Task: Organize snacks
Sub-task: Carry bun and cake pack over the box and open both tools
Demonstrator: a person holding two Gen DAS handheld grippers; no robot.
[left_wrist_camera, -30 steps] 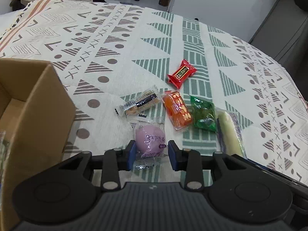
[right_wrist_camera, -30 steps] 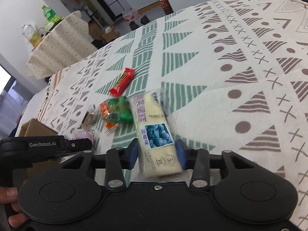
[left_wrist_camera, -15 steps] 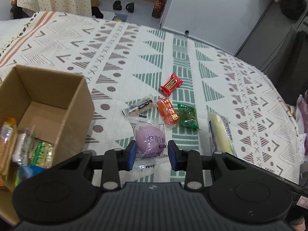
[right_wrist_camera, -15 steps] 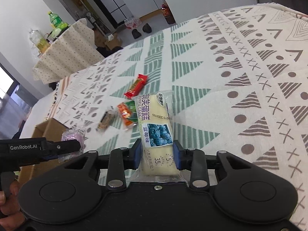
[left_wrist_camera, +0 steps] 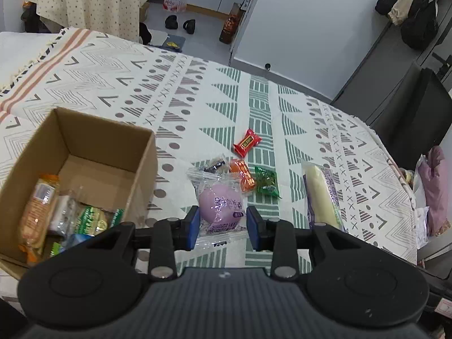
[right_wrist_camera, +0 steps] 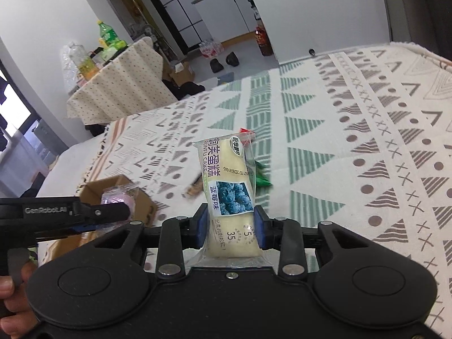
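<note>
A soft, light purple bun (left_wrist_camera: 221,208) in crinkly film is hanging pinched across its middle in the left gripper (left_wrist_camera: 223,228), lifted higher than a second ago, nearing the cardboard box (left_wrist_camera: 84,152). The right gripper (right_wrist_camera: 231,227) is squeezing a squashy blueberry cake (right_wrist_camera: 227,186), raised too, above the tablecloth (right_wrist_camera: 353,141).

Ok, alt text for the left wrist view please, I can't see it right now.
The left claw holds a clear pack with a purple bun above the patterned cloth. An open box on the left already holds several snacks. Beyond lie red, orange and green packs, with a cake at right.
</note>
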